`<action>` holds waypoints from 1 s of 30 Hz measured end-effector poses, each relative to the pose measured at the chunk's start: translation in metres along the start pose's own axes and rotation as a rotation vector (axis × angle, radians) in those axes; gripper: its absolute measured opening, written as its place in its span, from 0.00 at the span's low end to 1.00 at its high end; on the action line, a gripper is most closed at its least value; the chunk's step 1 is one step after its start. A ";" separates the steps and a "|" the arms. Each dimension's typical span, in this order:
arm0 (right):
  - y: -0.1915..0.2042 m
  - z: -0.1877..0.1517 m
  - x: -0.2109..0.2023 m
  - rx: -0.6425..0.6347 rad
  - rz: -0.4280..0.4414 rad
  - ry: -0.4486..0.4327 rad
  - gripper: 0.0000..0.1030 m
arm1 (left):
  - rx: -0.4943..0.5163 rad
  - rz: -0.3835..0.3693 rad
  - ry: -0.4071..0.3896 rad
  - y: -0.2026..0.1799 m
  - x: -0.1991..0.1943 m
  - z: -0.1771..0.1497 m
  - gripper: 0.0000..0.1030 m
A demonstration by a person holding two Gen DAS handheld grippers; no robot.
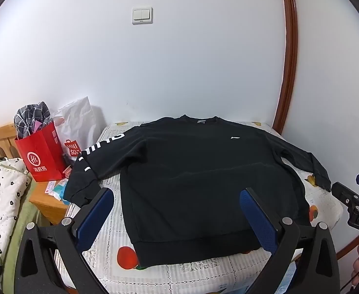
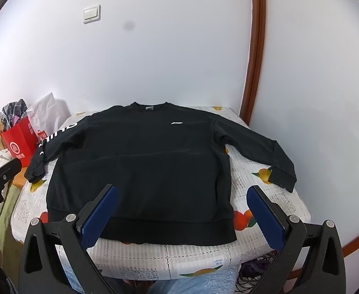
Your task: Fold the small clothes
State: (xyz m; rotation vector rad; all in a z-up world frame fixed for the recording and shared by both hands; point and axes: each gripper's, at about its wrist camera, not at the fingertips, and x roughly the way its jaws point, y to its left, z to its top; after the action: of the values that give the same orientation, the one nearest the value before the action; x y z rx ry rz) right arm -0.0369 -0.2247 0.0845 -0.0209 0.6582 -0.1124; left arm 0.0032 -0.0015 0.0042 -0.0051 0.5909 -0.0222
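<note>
Both grippers (image 1: 177,192) (image 2: 183,188) gape above sweatshirt (image 2: 140,161); red bag (image 1: 41,152) beside.

A sweatshirt (image 2: 140,161) lies flat on the table (image 2: 194,262), collar toward the wall (image 2: 167,49), hem at the near edge, sleeves spread to either side. Both grippers, the left gripper (image 1: 177,201) and the right gripper (image 2: 183,197), hover spread apart before the hem. A paper bag (image 1: 42,154) stands on a cabinet (image 1: 47,201) left of the table, a plastic bag (image 1: 79,125) behind it.
</note>
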 end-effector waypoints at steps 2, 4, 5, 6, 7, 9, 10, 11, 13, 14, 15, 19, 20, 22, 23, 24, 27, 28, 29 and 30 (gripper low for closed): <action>-0.001 0.001 -0.001 0.007 0.008 -0.001 1.00 | 0.002 -0.002 -0.005 0.000 0.000 -0.001 1.00; -0.001 0.001 -0.001 0.002 0.010 -0.002 1.00 | 0.005 0.007 -0.014 -0.001 -0.002 0.002 1.00; -0.001 0.000 -0.001 -0.001 0.010 -0.001 1.00 | 0.005 0.009 -0.018 -0.003 -0.003 0.003 1.00; 0.000 0.001 -0.001 -0.002 0.008 -0.001 1.00 | 0.003 0.007 -0.021 -0.004 -0.005 0.004 1.00; 0.000 0.001 -0.001 -0.002 0.008 -0.001 1.00 | 0.004 0.007 -0.020 -0.005 -0.005 0.003 1.00; 0.000 0.001 -0.001 0.003 0.011 -0.002 1.00 | 0.003 -0.004 -0.020 -0.006 -0.007 0.006 1.00; 0.000 0.001 -0.002 0.005 0.011 -0.003 1.00 | 0.003 -0.009 -0.020 -0.006 -0.008 0.007 1.00; 0.001 0.002 -0.002 0.006 0.011 -0.002 1.00 | 0.003 -0.007 -0.022 -0.006 -0.010 0.007 1.00; 0.002 0.004 -0.003 0.003 0.012 -0.007 1.00 | 0.005 -0.004 -0.032 -0.004 -0.014 0.006 1.00; 0.003 0.004 -0.004 0.002 0.014 -0.009 1.00 | 0.003 -0.001 -0.035 -0.004 -0.015 0.007 1.00; 0.005 0.005 -0.004 -0.001 0.017 -0.012 1.00 | -0.002 0.000 -0.035 -0.002 -0.015 0.007 1.00; 0.011 0.006 -0.004 -0.014 0.021 -0.010 1.00 | -0.039 -0.014 -0.016 0.007 -0.012 0.006 1.00; 0.012 0.006 -0.003 -0.017 0.023 -0.008 1.00 | -0.045 -0.014 -0.013 0.008 -0.011 0.006 1.00; 0.014 0.006 -0.002 -0.019 0.026 -0.010 1.00 | -0.046 -0.018 -0.012 0.011 -0.010 0.005 1.00; 0.015 0.007 -0.001 -0.019 0.027 -0.010 1.00 | -0.047 -0.013 -0.011 0.011 -0.010 0.004 1.00; 0.015 0.007 0.001 -0.019 0.027 -0.006 1.00 | -0.048 -0.009 -0.008 0.012 -0.009 0.004 1.00; 0.018 0.006 0.002 -0.020 0.025 -0.002 1.00 | -0.049 -0.014 0.004 0.014 -0.006 0.004 1.00; 0.018 0.006 0.003 -0.021 0.022 -0.004 1.00 | -0.047 -0.012 0.003 0.013 -0.005 0.004 1.00; 0.019 0.006 0.002 -0.022 0.023 -0.006 1.00 | -0.046 -0.010 0.002 0.013 -0.004 0.004 1.00; 0.019 0.005 0.002 -0.020 0.026 -0.007 1.00 | -0.044 -0.010 0.003 0.013 -0.004 0.004 1.00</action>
State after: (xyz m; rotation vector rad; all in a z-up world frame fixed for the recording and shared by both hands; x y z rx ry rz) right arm -0.0303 -0.2057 0.0857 -0.0323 0.6529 -0.0808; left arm 0.0029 0.0113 0.0095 -0.0510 0.5943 -0.0188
